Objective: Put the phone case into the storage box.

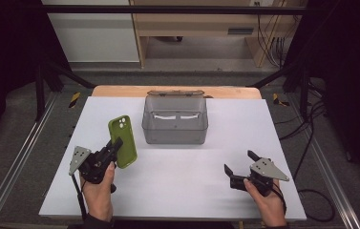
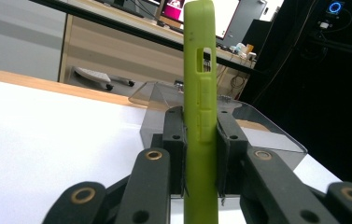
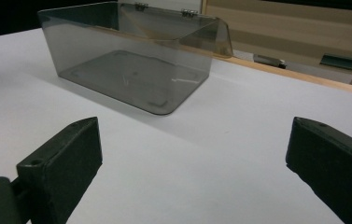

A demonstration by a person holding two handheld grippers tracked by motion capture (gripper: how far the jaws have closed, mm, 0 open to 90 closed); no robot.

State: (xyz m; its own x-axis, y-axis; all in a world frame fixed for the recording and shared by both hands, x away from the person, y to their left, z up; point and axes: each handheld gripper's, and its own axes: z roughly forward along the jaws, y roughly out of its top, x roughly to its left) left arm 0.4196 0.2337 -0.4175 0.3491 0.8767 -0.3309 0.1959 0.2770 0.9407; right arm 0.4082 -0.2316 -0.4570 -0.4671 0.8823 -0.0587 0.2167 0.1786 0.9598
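A lime-green phone case (image 1: 123,141) is held up off the white table at the left, camera cut-out at its far end. My left gripper (image 1: 112,150) is shut on its near end; in the left gripper view the case (image 2: 200,112) stands on edge, squeezed between both black pads (image 2: 175,154). A smoky transparent box (image 1: 175,120) with its hinged lid tipped back sits at the table's middle back, empty inside (image 3: 131,77). My right gripper (image 1: 238,161) hovers low at the front right, jaws wide open with nothing between them (image 3: 192,163).
The white table top (image 1: 206,181) lies on a wooden board whose far edge shows behind the box. Black frame rails run along both sides. Cables hang at the right, and wooden furniture stands beyond the table.
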